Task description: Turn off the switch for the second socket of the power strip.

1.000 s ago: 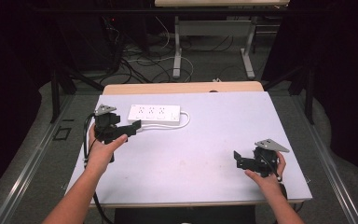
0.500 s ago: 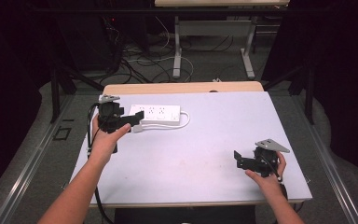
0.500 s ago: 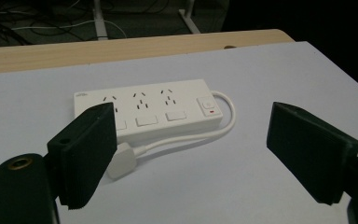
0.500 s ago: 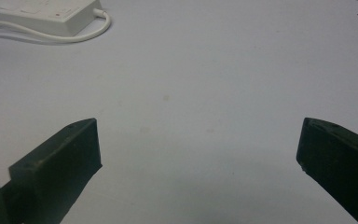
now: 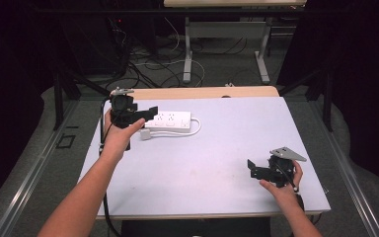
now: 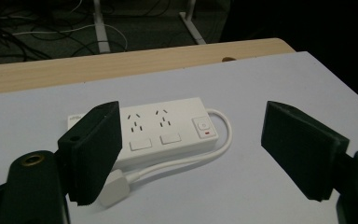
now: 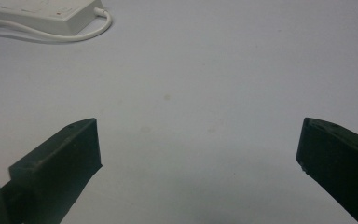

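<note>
High view, from left to right: the left gripper [image 5: 150, 112] is held up in the upper left of the frame, above the left end of the white power strip [image 5: 170, 120], with a forearm running down to the lower left corner. Its fingers stand apart and have just been closing a little, with nothing clamped between them. The power strip lies flat on the pale tabletop [image 5: 217, 143] near its far edge, left of centre; its white cable [image 5: 196, 129] loops round the right end and runs back along the near side to a white plug [image 5: 146, 136] just beside the strip's left end. In the lower right of the frame the right gripper [image 5: 251, 169] rests low over the tabletop, well apart from the strip, with a grey three-cornered plate on top.

In the left gripper view the power strip [image 6: 163, 133] sits in the middle of the frame between the two black fingers [image 6: 93, 149], beyond their tips, its switch toward the right.

In the right gripper view the fingers [image 7: 70, 154] stand wide apart over bare tabletop, and the power strip [image 7: 42, 14] lies in the upper left corner.
</note>
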`<state>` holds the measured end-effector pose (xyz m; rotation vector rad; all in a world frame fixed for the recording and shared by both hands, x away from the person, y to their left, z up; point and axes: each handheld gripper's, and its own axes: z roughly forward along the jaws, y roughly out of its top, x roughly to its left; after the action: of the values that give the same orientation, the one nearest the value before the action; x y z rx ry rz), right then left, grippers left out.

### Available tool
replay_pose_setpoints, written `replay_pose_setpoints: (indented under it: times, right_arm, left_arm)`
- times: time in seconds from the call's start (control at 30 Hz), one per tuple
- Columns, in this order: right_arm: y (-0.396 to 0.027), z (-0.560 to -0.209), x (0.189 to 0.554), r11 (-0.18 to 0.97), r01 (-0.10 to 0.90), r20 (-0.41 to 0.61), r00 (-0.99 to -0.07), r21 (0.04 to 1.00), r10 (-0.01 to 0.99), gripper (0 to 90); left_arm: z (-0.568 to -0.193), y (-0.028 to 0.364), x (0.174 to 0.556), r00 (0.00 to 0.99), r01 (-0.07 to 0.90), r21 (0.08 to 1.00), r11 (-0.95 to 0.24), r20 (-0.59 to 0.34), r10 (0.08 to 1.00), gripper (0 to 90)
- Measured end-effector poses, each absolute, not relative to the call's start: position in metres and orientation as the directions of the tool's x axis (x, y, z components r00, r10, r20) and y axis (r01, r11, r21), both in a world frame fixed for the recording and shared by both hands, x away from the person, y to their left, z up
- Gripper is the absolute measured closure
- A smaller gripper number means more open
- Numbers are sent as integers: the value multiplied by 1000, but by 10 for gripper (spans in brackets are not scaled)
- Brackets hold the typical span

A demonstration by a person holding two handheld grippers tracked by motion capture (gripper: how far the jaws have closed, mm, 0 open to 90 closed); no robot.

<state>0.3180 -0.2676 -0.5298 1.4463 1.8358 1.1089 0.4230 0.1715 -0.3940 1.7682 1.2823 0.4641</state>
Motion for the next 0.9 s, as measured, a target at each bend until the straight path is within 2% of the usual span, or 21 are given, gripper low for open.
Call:
replay_pose_setpoints:
  times: [0.3, 0.57, 0.9]
  right_arm:
    - [-268, -530, 318, 82, 509, 69, -270, 857, 960, 0]
    - [-269, -530, 318, 78, 504, 68, -265, 860, 962, 0]
    - [-270, -530, 319, 81, 509, 71, -271, 857, 960, 0]
  left_arm:
    - [-385, 162, 436, 388, 576, 812, -95, -169, 906, 243]
    - [-382, 161, 449, 363, 587, 805, -87, -166, 917, 317]
    - [-384, 160, 464, 345, 586, 806, -76, -164, 924, 347]
